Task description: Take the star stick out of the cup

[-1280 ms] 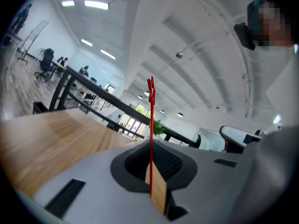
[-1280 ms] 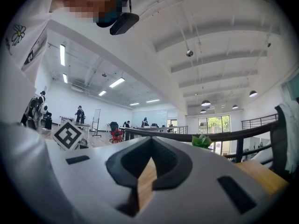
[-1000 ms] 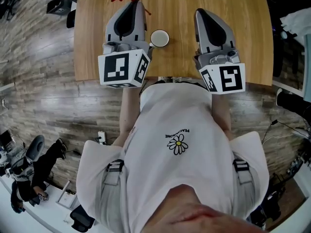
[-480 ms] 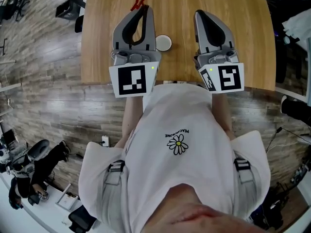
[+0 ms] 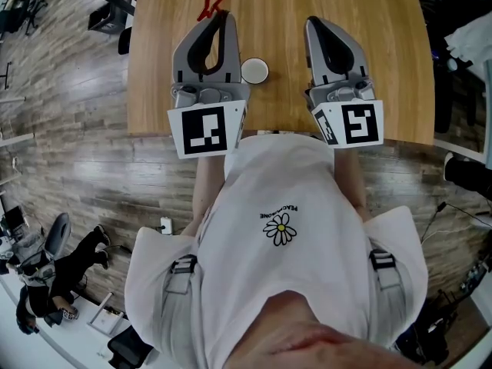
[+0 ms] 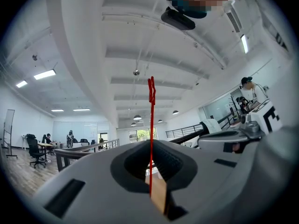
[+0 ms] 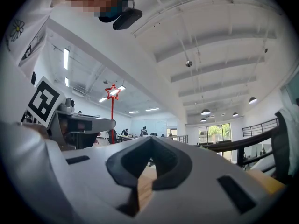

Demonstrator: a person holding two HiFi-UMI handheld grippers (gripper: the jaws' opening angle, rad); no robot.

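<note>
The red star stick is out of the white cup and held over the wooden table. My left gripper is shut on its thin stem, left of the cup. In the left gripper view the stick rises straight up between the closed jaws of that gripper, the star edge-on at the top. My right gripper hangs right of the cup, shut with nothing in it. In the right gripper view the star shows beyond the left gripper's body, and the right gripper is closed.
The table's near edge runs just under both gripper bodies, with wood-plank floor around it. Chairs and seated people are at the lower left. Dark gear stands off the table's right side.
The left gripper has swung from a leftward lean to pointing straight ahead, carrying the star to the right. The cup and the right gripper have barely shifted.
</note>
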